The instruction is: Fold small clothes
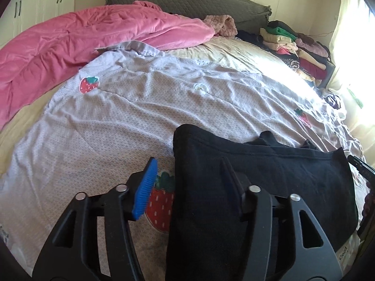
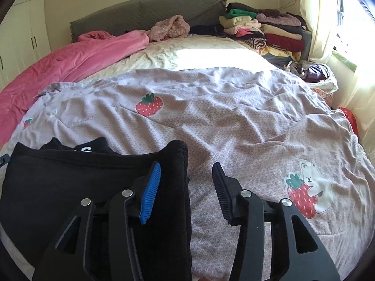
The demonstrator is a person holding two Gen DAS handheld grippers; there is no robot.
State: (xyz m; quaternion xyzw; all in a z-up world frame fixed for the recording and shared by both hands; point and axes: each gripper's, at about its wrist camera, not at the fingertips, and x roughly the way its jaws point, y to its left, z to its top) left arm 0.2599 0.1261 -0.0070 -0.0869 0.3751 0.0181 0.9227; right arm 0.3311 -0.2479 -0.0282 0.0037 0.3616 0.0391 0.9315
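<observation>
A black garment (image 1: 281, 175) lies flat on the lilac strawberry-print bed cover (image 1: 140, 117), close in front of both grippers. In the left wrist view my left gripper (image 1: 187, 182) stands open over the garment's left edge. Its blue pad (image 1: 145, 187) is over the cover and its black pad (image 1: 230, 178) over the cloth. In the right wrist view the same garment (image 2: 70, 175) fills the lower left. My right gripper (image 2: 187, 192) is open astride its right edge, blue pad (image 2: 151, 192) above the cloth, black pad (image 2: 222, 192) above the cover (image 2: 234, 117). Neither pair of pads presses on the cloth.
A pink blanket (image 1: 70, 42) is bunched along the bed's left side. Folded clothes are stacked (image 2: 269, 30) at the far right by the grey headboard (image 2: 140, 11), with a pink knit heap (image 2: 171, 28) beside them. A curtained window (image 2: 339, 35) is at the right.
</observation>
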